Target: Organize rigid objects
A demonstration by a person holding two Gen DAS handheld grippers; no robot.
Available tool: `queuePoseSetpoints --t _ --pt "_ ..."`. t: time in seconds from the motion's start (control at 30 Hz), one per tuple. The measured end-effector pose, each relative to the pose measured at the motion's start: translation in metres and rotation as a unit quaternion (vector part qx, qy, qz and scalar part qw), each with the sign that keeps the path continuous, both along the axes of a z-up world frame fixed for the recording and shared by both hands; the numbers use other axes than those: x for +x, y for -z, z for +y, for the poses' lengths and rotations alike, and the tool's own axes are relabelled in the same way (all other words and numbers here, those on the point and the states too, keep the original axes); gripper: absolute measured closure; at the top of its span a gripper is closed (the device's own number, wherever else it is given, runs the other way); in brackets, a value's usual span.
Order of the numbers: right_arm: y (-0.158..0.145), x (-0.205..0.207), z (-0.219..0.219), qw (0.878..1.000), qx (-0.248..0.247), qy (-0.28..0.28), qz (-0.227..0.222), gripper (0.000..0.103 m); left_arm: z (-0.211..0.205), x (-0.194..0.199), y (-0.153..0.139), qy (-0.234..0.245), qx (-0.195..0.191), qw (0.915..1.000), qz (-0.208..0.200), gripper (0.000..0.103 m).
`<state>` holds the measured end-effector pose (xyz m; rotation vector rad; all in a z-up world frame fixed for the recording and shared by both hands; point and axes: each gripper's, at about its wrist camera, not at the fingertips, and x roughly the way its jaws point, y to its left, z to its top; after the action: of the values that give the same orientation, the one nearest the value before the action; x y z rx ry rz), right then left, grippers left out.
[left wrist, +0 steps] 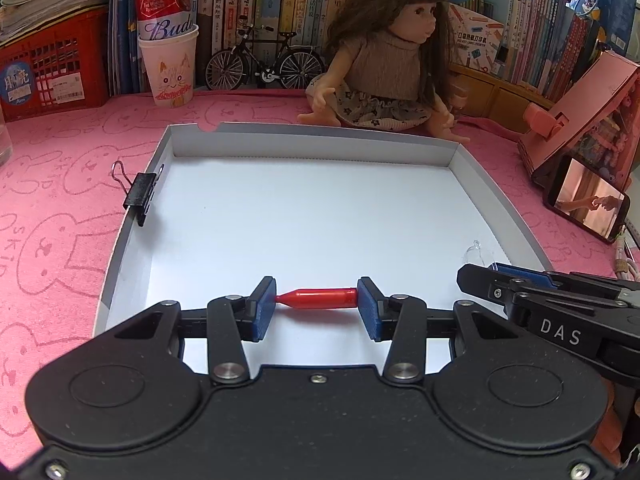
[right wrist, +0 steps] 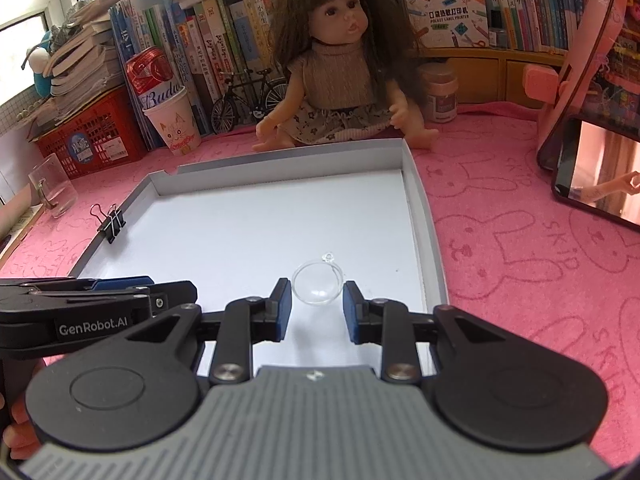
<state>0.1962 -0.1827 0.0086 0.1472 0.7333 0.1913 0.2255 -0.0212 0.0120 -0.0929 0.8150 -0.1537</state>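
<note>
The white cardboard tray [left wrist: 132,240] lies on a pink bunny-print cloth [left wrist: 60,240], and the task's small things sit in or on it. Going from the left, a black binder clip [left wrist: 140,196] grips the tray's left wall, with its wire handles sticking outward over the cloth. Near the tray's front edge, the left gripper [left wrist: 316,304] has its blue pads [left wrist: 265,308] pressed on both ends of a red bullet-shaped plastic piece [left wrist: 320,299], which is held crosswise just over the tray floor. To the right, the right gripper [right wrist: 316,304] stands open, its blue pads either side of a clear plastic half-dome [right wrist: 317,283] with a small loop, which rests on the tray floor near the right wall; neither pad seems to touch it. Behind the tray sits a long-haired doll [left wrist: 384,60], with a miniature bicycle [left wrist: 264,60] and a Budweiser can [left wrist: 164,4] in a paper cup [left wrist: 170,72] further left.
</note>
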Motion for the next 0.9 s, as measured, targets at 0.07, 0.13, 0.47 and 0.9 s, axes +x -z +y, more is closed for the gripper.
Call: queuePoseSetpoints --t 0.07,0.13,0.47,0.9 --pt "0.001 0.001 0.0 1.0 -0.002 0.002 0.004 0.07 0.0 0.0 0.001 0.0 0.001 1.0 0.0 0.061" --pt "0.002 0.002 0.001 1.0 -0.004 0.0 0.005 0.07 -0.001 0.0 0.001 0.001 0.003 1.0 -0.002 0.061" --pt "0.004 0.002 0.003 1.0 -0.011 -0.002 0.006 0.068 -0.002 0.0 0.0 0.006 0.0 1.0 -0.006 0.06" --pt "-0.007 -0.008 0.0 1.0 -0.001 -0.007 -0.008 0.039 0.006 -0.021 -0.021 0.002 -0.011 0.9992 -0.039 0.031"
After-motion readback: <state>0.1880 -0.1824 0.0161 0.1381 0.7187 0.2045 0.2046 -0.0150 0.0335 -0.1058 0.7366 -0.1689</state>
